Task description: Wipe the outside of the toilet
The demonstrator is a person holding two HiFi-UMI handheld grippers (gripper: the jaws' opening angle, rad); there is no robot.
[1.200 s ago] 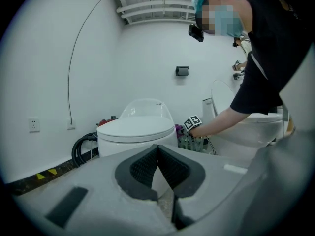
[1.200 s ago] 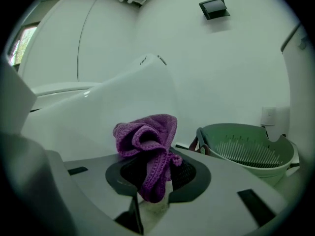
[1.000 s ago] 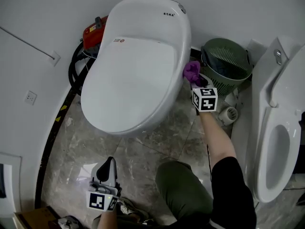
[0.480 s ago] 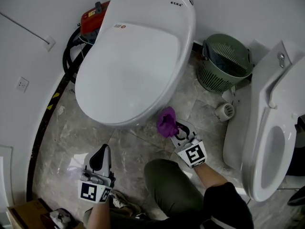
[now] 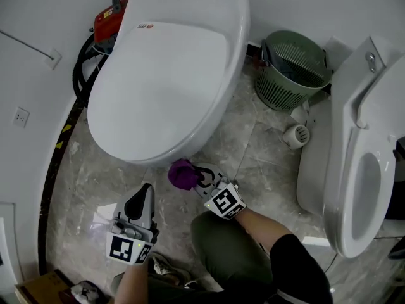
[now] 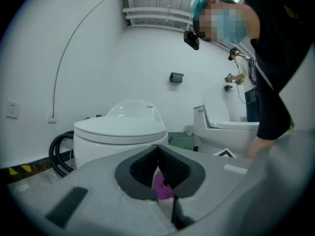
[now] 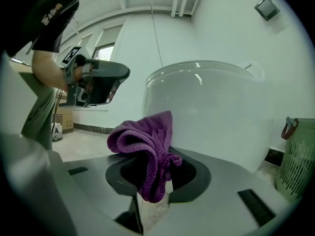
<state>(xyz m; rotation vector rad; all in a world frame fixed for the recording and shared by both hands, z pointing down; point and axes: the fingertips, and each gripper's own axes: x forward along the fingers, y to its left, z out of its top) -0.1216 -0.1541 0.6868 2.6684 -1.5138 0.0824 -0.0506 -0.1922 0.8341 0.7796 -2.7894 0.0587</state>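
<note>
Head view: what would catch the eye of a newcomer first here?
The big white toilet, with its lid closed, fills the upper left. Near its front edge, low over the stone floor, the right gripper is shut on a bunched purple cloth. A green basket stands to the toilet's right.

This is a bathroom, though it looks more like a sanitary-ware test or display room than a home. Two white toilets share it: a closed-lid toilet [image 5: 171, 87] and a second toilet [image 5: 342, 138] with its bowl open. Both stand on a marble-look tiled floor [image 5: 253, 157]. Between them sit a green slatted waste basket [image 5: 291, 71] and a paper roll [image 5: 295, 135]. A yellow-and-black hazard strip [image 5: 60, 145] edges the foot of the white wall.
</note>
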